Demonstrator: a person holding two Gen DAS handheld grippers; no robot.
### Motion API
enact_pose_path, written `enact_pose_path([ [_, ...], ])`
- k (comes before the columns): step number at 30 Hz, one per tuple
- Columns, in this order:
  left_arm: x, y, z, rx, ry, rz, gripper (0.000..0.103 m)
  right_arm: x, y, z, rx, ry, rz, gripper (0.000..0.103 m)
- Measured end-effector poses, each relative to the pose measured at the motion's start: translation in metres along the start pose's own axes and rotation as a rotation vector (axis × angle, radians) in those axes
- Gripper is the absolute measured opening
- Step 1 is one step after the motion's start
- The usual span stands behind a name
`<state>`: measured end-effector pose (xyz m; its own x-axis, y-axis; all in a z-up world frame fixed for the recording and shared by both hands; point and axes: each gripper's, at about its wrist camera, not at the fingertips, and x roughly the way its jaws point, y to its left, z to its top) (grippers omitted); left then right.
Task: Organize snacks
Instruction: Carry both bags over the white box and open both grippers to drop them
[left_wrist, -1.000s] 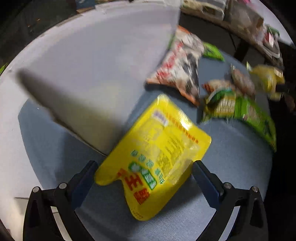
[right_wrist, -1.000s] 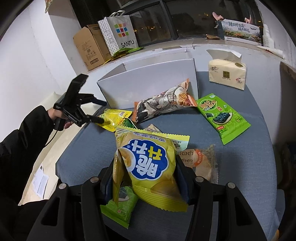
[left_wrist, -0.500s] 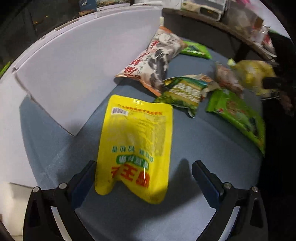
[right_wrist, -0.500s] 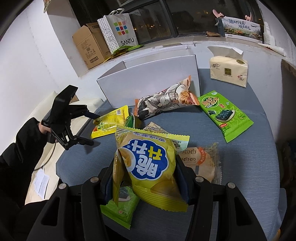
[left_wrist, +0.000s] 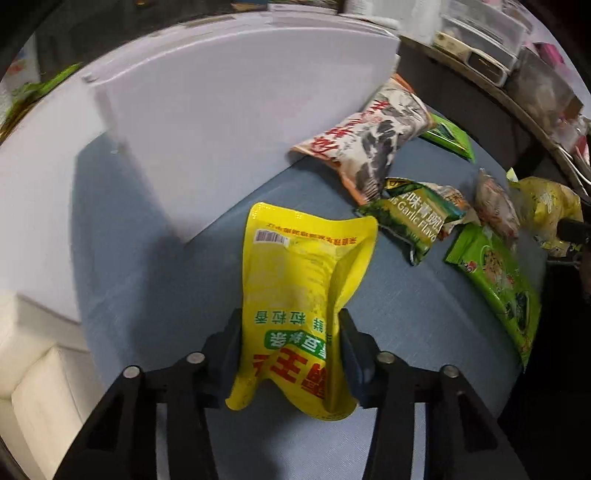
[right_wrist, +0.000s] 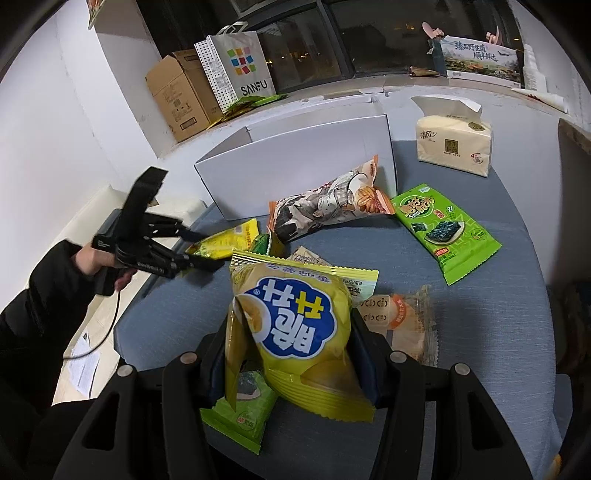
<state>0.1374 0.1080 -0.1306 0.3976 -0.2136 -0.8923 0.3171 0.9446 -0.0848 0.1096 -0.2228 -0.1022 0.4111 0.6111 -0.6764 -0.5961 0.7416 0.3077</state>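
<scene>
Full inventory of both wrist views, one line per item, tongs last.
Yellow pouch: 1, yellow with red lettering, clamped in the left tongs.
Chip bag: 1, yellow with blue logo, clamped in the right tongs.
White box: 1, white, back of the table.
Long snack bag: 1, white, black and orange, against the box front.
Seaweed pack: 1, green, table right.
Clear-wrapped pastry: 1, orange, beside the chip bag.
Small green pack: 1, under the chip bag.
Tissue pack: 1, cream, far right.
Table: 1, grey-blue.
Cardboard box: 1, brown, windowsill.
Paper bag: 1, white, windowsill.
Left tongs: black, shut.
Right tongs: black, shut.
</scene>
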Motion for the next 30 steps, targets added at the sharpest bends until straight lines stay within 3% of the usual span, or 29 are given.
enact_pose_path([
  [3, -0.024, -0.014, -0.013, -0.054, -0.098, 0.017, 0.050, 0.001, 0.001, 0.001, -0.004, 0.001, 0.001, 0.060],
  [7, -0.069, -0.031, -0.023, -0.131, -0.287, 0.019, 0.050, -0.002, 0.003, 0.003, -0.012, -0.014, -0.002, 0.060],
  [11, -0.104, -0.041, -0.009, -0.199, -0.445, -0.006, 0.050, -0.007, 0.004, 0.013, -0.011, -0.052, -0.014, 0.060],
  [15, -0.124, -0.037, 0.017, -0.292, -0.566, -0.050, 0.050, -0.015, 0.009, 0.046, -0.056, -0.110, -0.031, 0.060],
  [18, -0.128, -0.029, 0.044, -0.332, -0.608, -0.030, 0.050, -0.020, 0.013, 0.088, -0.096, -0.163, -0.055, 0.060],
  [24, -0.109, 0.000, 0.104, -0.397, -0.619, 0.022, 0.050, -0.007, 0.009, 0.170, -0.078, -0.198, -0.090, 0.060],
  [27, -0.082, 0.023, 0.129, -0.470, -0.585, 0.006, 0.050, 0.013, -0.002, 0.205, -0.028, -0.189, -0.092, 0.060],
  [30, -0.065, 0.034, 0.144, -0.469, -0.546, 0.071, 0.051, 0.043, -0.013, 0.233, 0.001, -0.156, -0.104, 0.060],
])
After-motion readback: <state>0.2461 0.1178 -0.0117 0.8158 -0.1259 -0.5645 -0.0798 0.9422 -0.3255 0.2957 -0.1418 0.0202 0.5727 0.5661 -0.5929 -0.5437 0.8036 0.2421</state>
